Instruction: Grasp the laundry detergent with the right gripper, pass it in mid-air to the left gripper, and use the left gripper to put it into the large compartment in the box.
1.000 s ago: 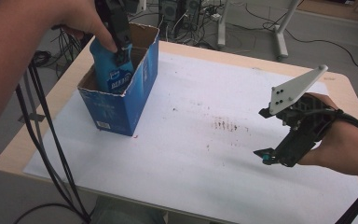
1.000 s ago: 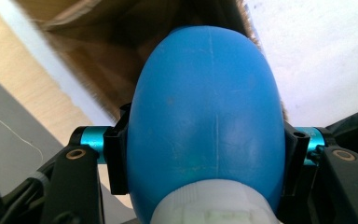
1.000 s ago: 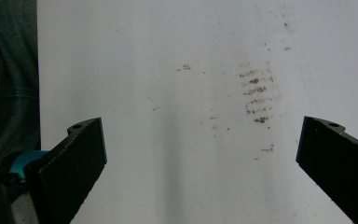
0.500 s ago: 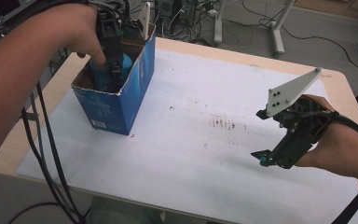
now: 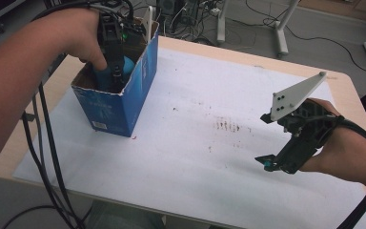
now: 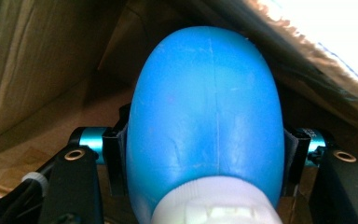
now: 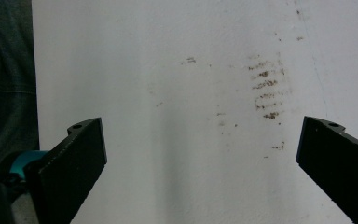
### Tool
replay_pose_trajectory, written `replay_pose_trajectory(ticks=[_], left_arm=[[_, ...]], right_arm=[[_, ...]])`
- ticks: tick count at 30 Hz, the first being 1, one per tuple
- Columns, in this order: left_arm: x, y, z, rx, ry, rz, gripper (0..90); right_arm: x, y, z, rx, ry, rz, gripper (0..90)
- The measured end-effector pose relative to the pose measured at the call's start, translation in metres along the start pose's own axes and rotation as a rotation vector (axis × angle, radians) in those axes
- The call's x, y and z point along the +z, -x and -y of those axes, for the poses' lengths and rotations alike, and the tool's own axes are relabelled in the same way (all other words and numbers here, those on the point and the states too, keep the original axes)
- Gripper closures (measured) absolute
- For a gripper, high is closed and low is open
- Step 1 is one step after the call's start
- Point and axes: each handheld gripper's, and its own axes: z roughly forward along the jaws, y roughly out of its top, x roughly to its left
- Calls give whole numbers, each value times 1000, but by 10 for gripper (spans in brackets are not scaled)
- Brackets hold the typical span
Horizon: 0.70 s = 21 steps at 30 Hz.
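Blue bottle [image 6: 205,116] inside cardboard box [image 5: 124,107], left gripper [image 5: 114,71] fingers just easing open around it

Black grippers [image 5: 267,162], teal fittings, grey plate, perhaps sleeveless

High view looked down across the table [image 5: 248,62]; gripper views sat close, one inside the box [image 5: 124,102], one over the sheet [image 7: 177,93].

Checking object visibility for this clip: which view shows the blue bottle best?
The left gripper view: the blue bottle sits large and close between the left gripper's fingers, inside the cardboard box. The high view gives just a blue patch under the hand. The right gripper view looks at the stained white sheet.
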Motion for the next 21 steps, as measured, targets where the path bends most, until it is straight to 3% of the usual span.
replay_pose_trajectory(ticks=[9, 21], left_arm=[[-10, 0, 2, -16, -9, -6, 264], [-45, 6, 3, -24, 16, -32, 193]], right_arm=[[1, -1, -1, -2, -2, 1, 7], [-5, -3, 1, 2, 17, 8, 7]])
